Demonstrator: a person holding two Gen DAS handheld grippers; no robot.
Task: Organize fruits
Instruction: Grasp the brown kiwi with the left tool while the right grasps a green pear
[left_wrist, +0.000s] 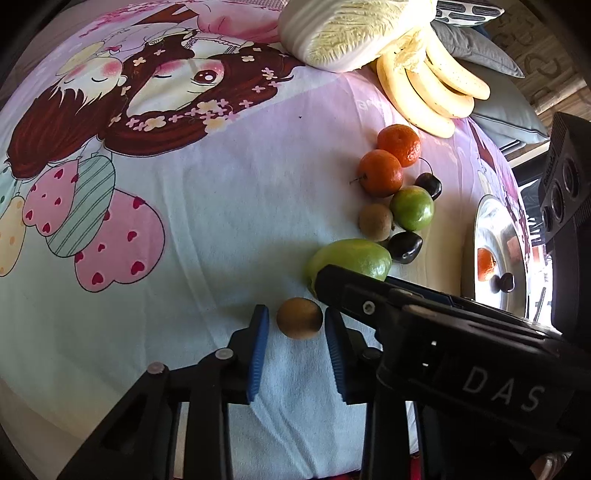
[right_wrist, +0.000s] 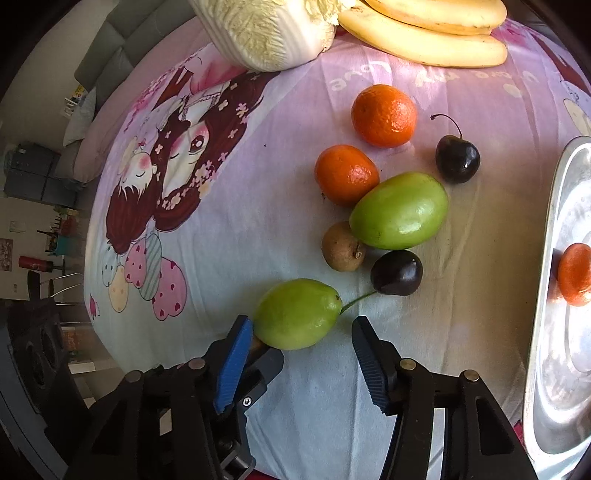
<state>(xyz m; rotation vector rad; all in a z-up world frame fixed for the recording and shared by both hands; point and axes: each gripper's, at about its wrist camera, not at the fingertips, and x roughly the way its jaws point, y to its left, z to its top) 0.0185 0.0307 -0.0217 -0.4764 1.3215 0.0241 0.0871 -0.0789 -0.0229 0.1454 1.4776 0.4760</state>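
Blue-padded left tongs (left_wrist: 295, 325) are spread around a small brown fruit (left_wrist: 299, 318) on the printed cloth (left_wrist: 207, 206), placed to close on it. The right tongs (right_wrist: 302, 332), also spread, bracket a green fruit (right_wrist: 297, 314) for pickup. The steel tray (right_wrist: 554, 387) holds one orange (right_wrist: 574, 274) and dark cherries (left_wrist: 503, 283).

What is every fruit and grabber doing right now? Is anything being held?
left gripper: open, straddling the small brown fruit, not squeezing.
small brown fruit: lying on the cloth between the fingers.
right gripper: open around the near green fruit.
near green fruit: on the cloth, not held.
tangerine on tray: already placed.
metal tray: holds that tangerine.
two tangerines: still on the cloth.
bananas: untouched.
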